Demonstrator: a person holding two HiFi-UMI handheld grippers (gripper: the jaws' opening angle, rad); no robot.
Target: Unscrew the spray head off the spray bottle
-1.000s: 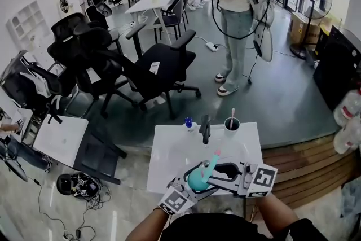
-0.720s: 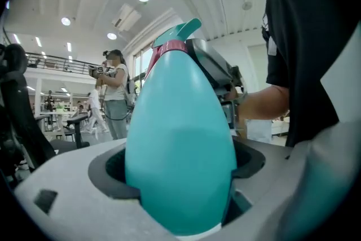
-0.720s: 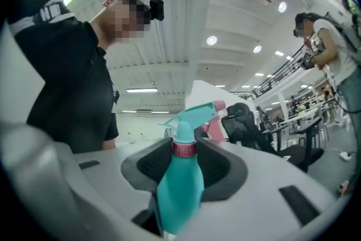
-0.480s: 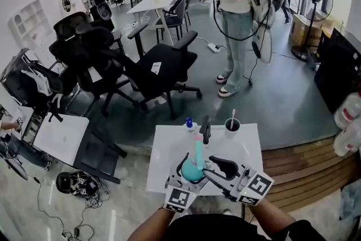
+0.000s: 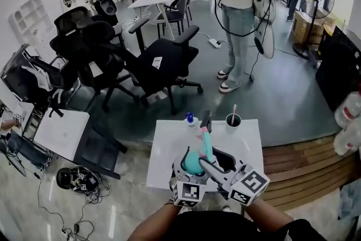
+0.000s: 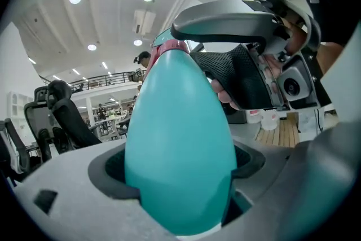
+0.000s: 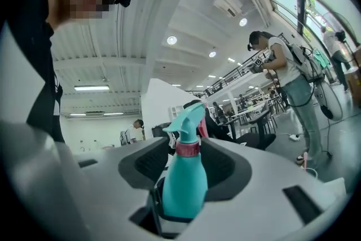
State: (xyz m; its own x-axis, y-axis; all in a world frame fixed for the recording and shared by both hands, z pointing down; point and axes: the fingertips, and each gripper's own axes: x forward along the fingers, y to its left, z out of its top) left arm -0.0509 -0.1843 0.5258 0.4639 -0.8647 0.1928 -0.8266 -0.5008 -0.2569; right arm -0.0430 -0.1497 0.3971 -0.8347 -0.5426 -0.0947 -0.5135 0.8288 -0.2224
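Now the left hand-held gripper is clamped on the teal spray bottle, which has swung from tilted to upright over the white worktop. The right hand-held gripper has just been opening and straddles the pink-collared spray head without pressing, probably resetting for another twist. No readable labels.

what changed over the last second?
Left tongs tipped the teal spray bottle from lying sideways to nearly upright. Right tongs have just been opening; the bottle's neck stands between them, unpressed. Unchanged: left tongs clamp the body, spray head on, cup on the white table.
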